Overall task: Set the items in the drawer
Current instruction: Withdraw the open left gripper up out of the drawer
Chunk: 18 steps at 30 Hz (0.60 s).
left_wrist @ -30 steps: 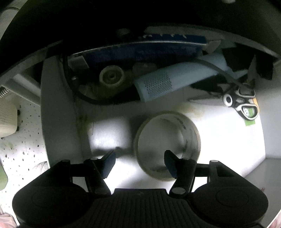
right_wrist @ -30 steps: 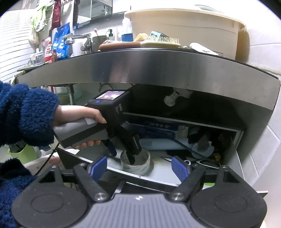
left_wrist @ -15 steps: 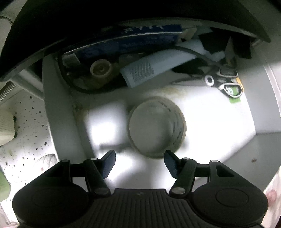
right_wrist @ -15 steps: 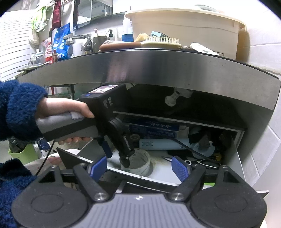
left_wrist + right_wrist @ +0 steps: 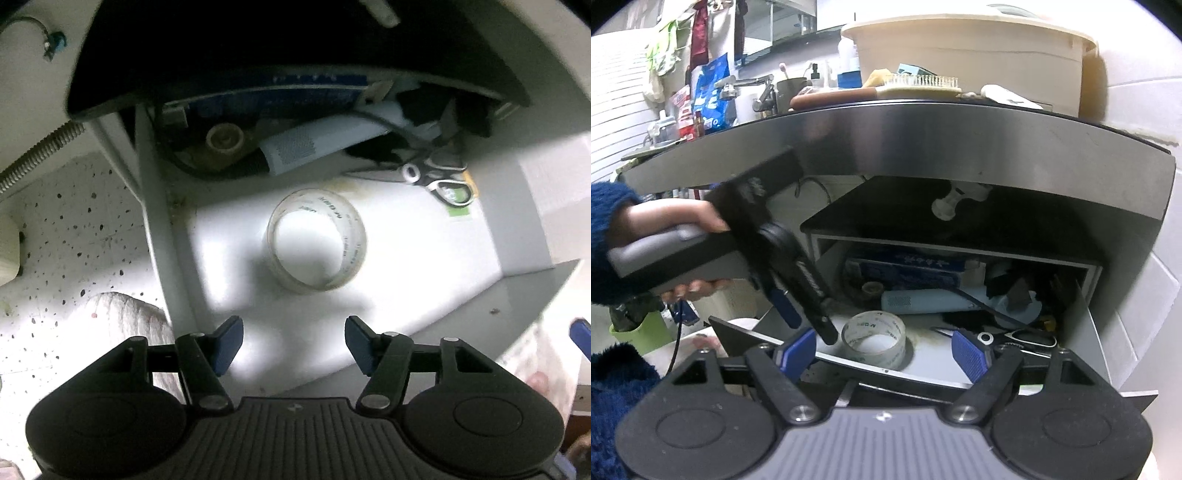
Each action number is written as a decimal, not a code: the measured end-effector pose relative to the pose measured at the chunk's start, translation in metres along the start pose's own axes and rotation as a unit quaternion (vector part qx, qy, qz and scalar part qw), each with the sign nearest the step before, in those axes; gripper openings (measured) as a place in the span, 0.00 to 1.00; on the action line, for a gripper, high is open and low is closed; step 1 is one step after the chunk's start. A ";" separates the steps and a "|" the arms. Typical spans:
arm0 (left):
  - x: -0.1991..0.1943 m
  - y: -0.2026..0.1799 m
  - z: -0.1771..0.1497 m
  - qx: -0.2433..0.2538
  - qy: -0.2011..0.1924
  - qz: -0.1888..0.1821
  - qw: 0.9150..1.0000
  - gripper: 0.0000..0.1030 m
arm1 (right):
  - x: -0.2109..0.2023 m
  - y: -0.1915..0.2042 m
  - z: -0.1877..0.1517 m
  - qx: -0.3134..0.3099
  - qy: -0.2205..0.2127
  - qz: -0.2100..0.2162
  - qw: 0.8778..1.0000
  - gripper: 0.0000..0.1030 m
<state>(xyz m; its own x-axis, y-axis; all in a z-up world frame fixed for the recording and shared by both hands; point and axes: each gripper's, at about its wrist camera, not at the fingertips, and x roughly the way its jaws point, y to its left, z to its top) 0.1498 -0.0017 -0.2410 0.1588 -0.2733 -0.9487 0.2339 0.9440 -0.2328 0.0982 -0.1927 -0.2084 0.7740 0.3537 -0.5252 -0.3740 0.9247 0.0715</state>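
we are finishing the placing step: the tape roll (image 5: 317, 240) is lying flat on the drawer (image 5: 424, 280) floor, near the scissors (image 5: 439, 182). our left hand-held gripper (image 5: 293, 345) is hanging released above it, our right hand-held gripper (image 5: 884, 354) is waiting spread and empty; next we are judging the drawer needs pushing closed.

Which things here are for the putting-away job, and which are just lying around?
For the job:
- tape roll, lying in the drawer
- drawer, pulled open
- left tongs, open and empty
- right tongs, open and empty

Just lying around:
- scissors in the drawer
- blue box at the drawer's back
- hairbrush on the counter
- tub on the counter
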 end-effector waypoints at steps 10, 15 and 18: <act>-0.083 -0.012 -0.065 0.022 -0.216 -0.005 0.976 0.69 | 0.000 0.001 -0.002 0.017 0.003 -0.009 1.000 0.78; -0.108 -0.012 -0.086 -0.011 -0.281 -0.020 0.960 0.72 | -0.003 0.005 -0.002 0.019 0.001 -0.019 1.000 0.78; -0.116 -0.016 -0.093 0.000 -0.293 -0.020 0.956 0.72 | -0.006 0.008 -0.003 0.026 -0.002 -0.033 0.999 0.78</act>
<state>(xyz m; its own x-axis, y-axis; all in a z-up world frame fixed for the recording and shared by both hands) 0.0382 0.0325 -0.1473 0.6602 -0.3661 -0.6559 0.2507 0.9305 -0.2670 0.0896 -0.1878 -0.2071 0.7984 0.2932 -0.5259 -0.2963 0.9517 0.0808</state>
